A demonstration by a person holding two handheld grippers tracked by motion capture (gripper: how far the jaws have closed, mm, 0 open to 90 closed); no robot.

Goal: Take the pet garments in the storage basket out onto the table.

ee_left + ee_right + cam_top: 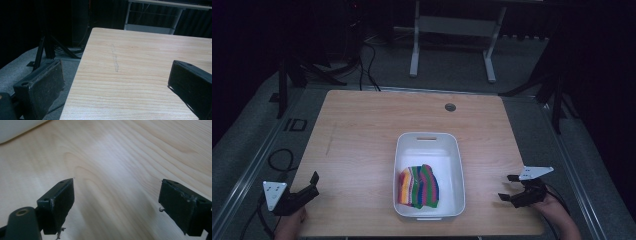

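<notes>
**Striped cloth lies in white tub as both tongs rest spread at table's near corners**

A light wooden table (362, 130) stands in a dim room, grey carpet around it and a white-legged frame (452, 40) on the floor beyond its far edge. A white plastic tub (452, 150) sits on the table, slightly right of centre and toward the near edge. In the near half of the tub lies a folded cloth (418, 186) striped in red, yellow, green, blue and purple; the far half of the tub floor is bare.

The left gripper (309, 186) sits at the near left corner, well apart from the tub, held by a hand (289, 227) at the near edge. In the left gripper view its jaws stand wide apart with nothing between them, one over the carpet, the other over the wood, a faint scuff (115, 60) on the boards ahead.

The right gripper (508, 187) sits near the near right corner, to the right of the tub and apart from it. In the right gripper view its jaws are likewise spread and empty above bare wood, the tub's white edge at the upper left. A small round grommet (450, 107) marks the far side of the table.
</notes>
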